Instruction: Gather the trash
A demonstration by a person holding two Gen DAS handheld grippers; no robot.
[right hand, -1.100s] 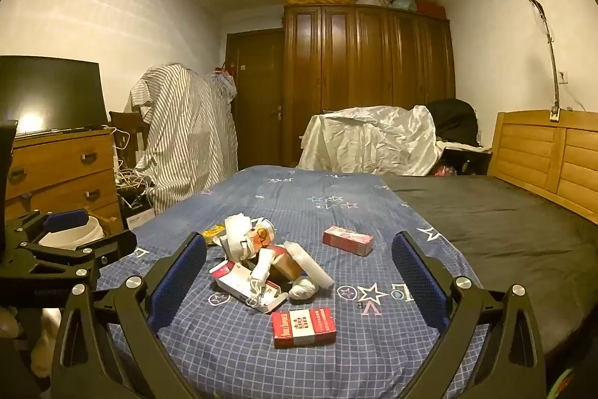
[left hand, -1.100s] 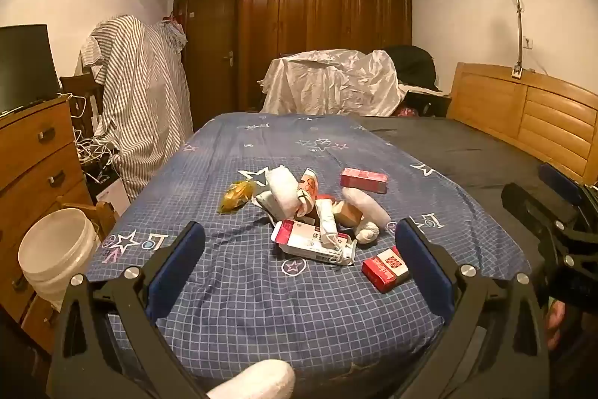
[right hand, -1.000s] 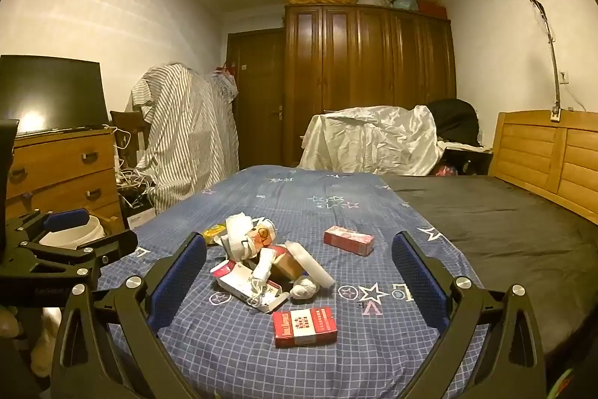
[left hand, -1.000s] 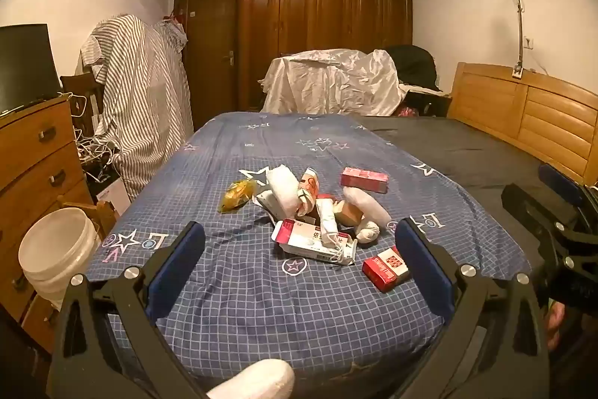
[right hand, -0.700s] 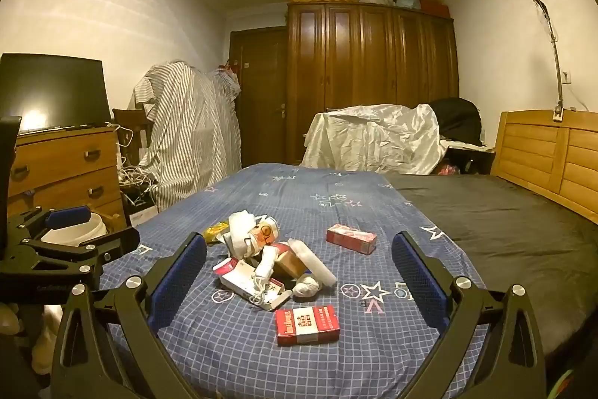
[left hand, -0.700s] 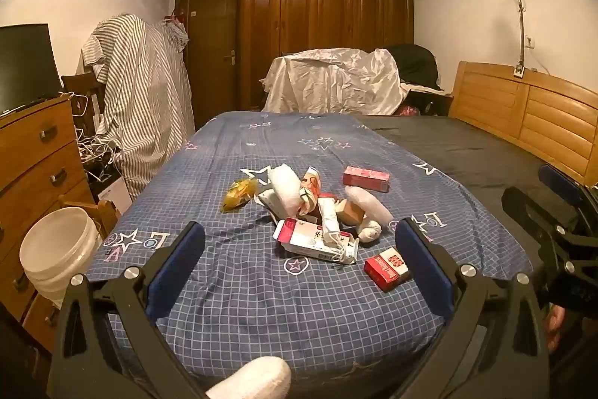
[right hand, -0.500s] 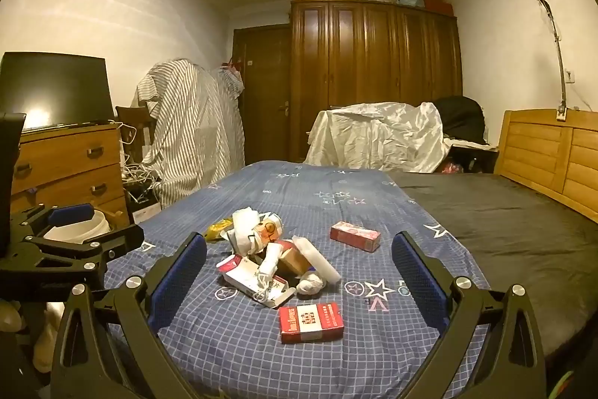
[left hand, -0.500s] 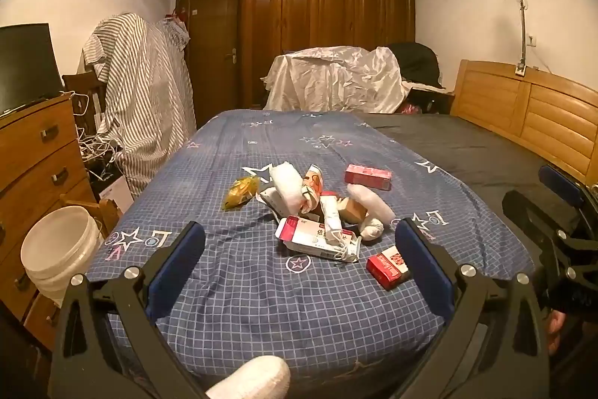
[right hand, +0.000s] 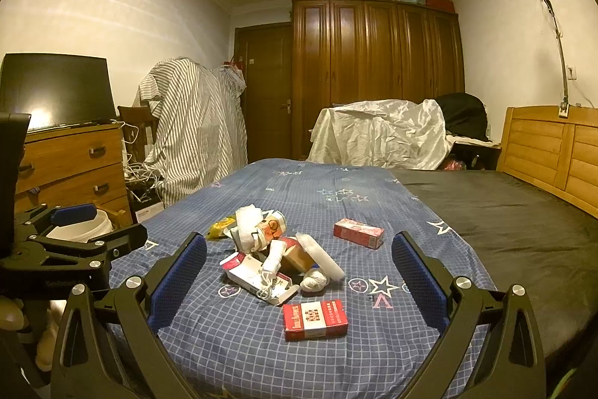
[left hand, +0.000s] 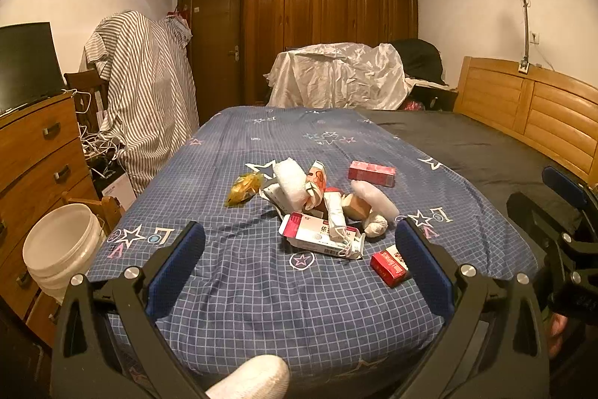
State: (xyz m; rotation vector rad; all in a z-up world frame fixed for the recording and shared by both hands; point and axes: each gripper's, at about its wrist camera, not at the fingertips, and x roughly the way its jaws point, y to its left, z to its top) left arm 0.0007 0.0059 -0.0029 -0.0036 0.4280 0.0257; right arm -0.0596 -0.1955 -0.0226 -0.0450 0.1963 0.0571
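Note:
A pile of trash (left hand: 321, 204) (right hand: 276, 253) lies mid-bed on the blue checked sheet: white wrappers, a white and pink carton (left hand: 321, 236) (right hand: 258, 273), a yellow wrapper (left hand: 244, 187) and a pink box (left hand: 372, 172) (right hand: 358, 232). A red cigarette pack (left hand: 388, 266) (right hand: 314, 319) lies nearest. My left gripper (left hand: 299, 268) hangs open above the bed's near edge, short of the pile. My right gripper (right hand: 299, 281) is open too, with the pack and pile seen between its fingers but farther off. Both are empty.
A white bucket (left hand: 61, 253) (right hand: 80, 232) stands on the floor left of the bed, beside a wooden dresser (left hand: 33, 171). A wooden headboard (left hand: 530, 114) runs along the right. A striped cloth-covered rack (left hand: 145, 100) and wardrobe (left hand: 329, 25) stand beyond. A white-socked foot (left hand: 250, 380) shows below.
Both grippers have drifted slightly forward and upward; the trash pile sits a little lower and nearer in each view. Nothing was taken hold of.

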